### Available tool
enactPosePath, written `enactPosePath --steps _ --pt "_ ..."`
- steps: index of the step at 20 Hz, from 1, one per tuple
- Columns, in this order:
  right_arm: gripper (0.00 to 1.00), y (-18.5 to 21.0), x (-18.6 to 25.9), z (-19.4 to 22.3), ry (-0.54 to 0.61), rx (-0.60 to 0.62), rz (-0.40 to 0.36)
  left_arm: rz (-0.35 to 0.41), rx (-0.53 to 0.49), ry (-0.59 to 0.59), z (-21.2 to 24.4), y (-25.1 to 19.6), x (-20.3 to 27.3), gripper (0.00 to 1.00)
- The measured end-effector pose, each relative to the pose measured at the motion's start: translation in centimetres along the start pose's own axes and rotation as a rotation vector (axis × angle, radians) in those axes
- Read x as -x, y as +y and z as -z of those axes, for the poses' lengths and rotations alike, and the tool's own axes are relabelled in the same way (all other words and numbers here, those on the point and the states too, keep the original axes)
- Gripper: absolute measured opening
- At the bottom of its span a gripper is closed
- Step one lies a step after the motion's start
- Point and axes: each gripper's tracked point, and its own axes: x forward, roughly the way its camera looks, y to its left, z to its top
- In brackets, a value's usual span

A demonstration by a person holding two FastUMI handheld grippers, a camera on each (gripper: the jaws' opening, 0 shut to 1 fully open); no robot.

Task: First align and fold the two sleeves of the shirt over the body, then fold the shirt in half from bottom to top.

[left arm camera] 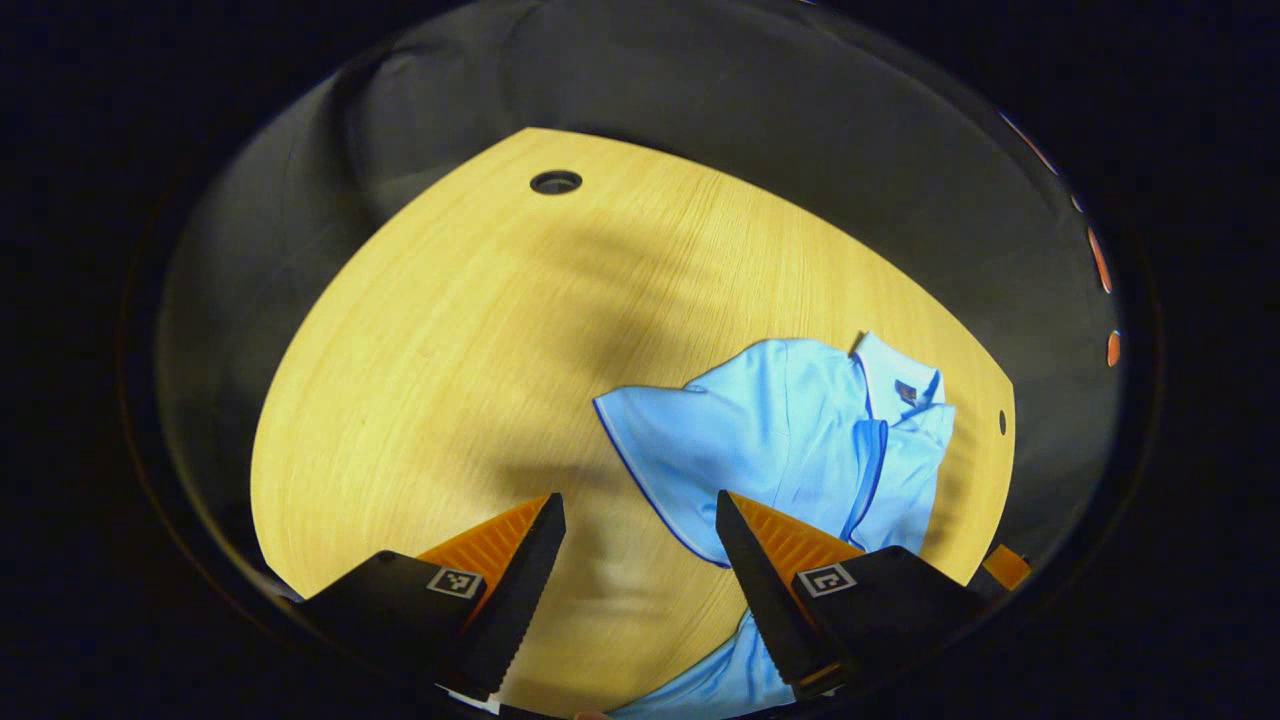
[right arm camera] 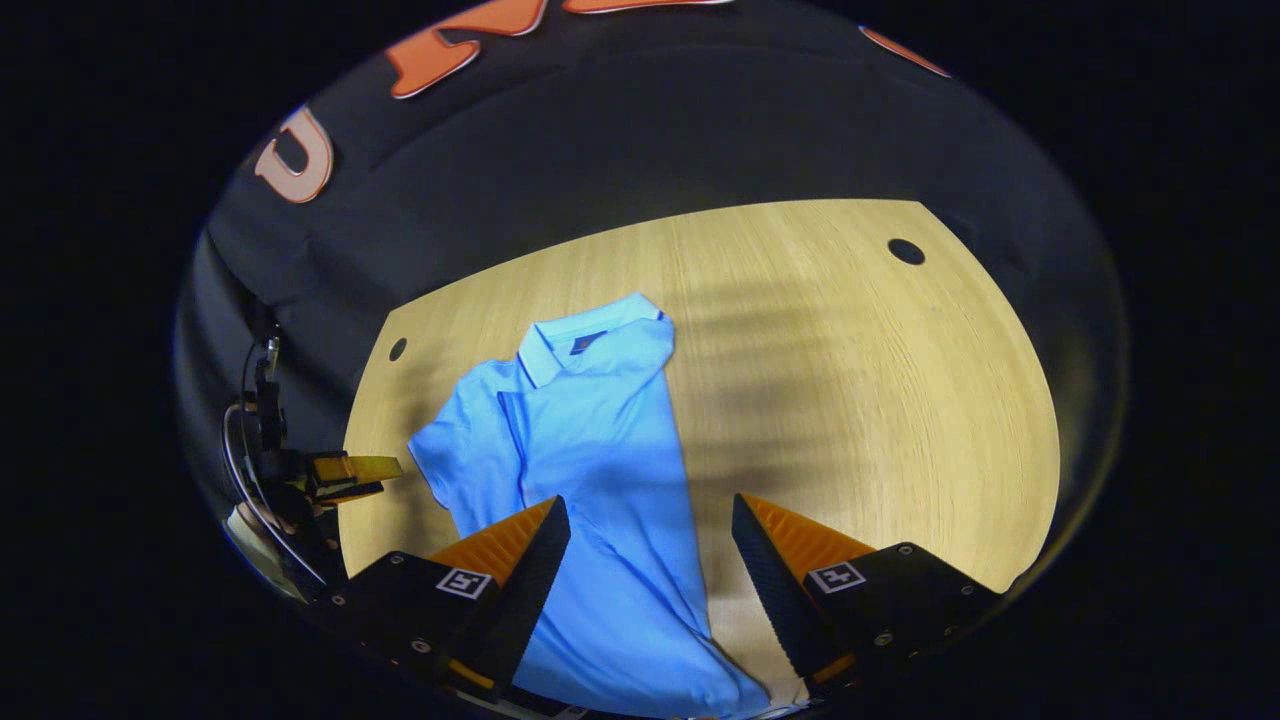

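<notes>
Firstly, left gripper view: left gripper (left arm camera: 640, 515) wide apart, empty, hovering above the table (left arm camera: 450, 350); blue polo shirt (left arm camera: 790, 440) at 4 o'clock, one sleeve (left arm camera: 660, 440) spread outward, apparently awaiting folding. Right gripper view: right gripper (right arm camera: 650, 520) likewise apart, holding nothing, over the shirt body; collar (right arm camera: 575, 340) toward 11 o'clock.

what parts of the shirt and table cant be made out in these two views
- Shirt hem: cut off at the bottom edge of the right gripper view, behind the right gripper fingers.
- Shirt's lower body: in the left gripper view, hidden behind the left gripper finger.
- Collar label: too small to read.
- Table near edge: hidden by the grippers' bodies in both views.
- Sleeve on the shirt's right side in the right gripper view: folded under or not, cannot tell.
</notes>
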Motion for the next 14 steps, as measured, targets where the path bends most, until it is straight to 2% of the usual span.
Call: enactPosePath --steps 8,14 --pt "0.99 -6.0 0.1 1.4 0.029 -0.097 0.032 -0.108 0.038 0.068 0.1 0.4 -3.7 0.98" --pt "0.99 -5.8 0.9 1.0 0.016 -0.111 -0.002 -0.176 0.018 0.068 -0.1 0.9 -4.0 0.97"
